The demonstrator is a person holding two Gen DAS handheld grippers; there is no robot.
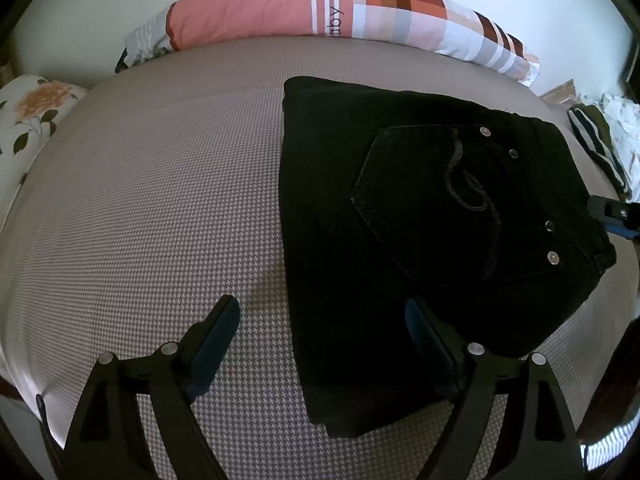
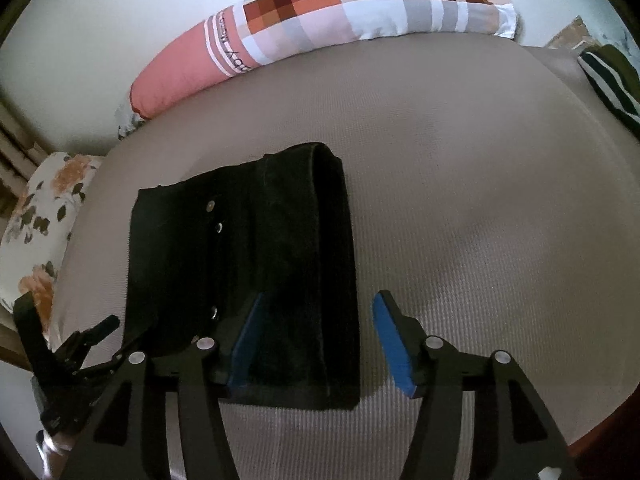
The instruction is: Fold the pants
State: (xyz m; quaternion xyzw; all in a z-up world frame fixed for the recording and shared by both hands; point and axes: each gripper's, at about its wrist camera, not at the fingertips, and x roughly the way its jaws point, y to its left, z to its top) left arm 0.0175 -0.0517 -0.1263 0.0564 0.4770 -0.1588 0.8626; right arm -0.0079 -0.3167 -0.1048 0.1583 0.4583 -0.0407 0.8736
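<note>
The black pants (image 1: 400,240) lie folded into a compact rectangle on the grey bed (image 1: 140,208), back pocket with rivets facing up. My left gripper (image 1: 320,332) is open above the pants' near left edge, holding nothing. In the right wrist view the pants (image 2: 248,260) lie left of centre. My right gripper (image 2: 316,328) is open over their near right edge, its left blue pad above the cloth and its right pad over the bare bed (image 2: 480,220). The right gripper's tip shows at the right edge of the left wrist view (image 1: 612,216). The left gripper shows low left in the right wrist view (image 2: 80,344).
A long pink and checked bolster pillow (image 1: 320,8) lies along the far side by the white wall. A floral pillow (image 1: 28,120) is at the left. Striped dark clothing (image 1: 596,144) lies at the right edge of the bed.
</note>
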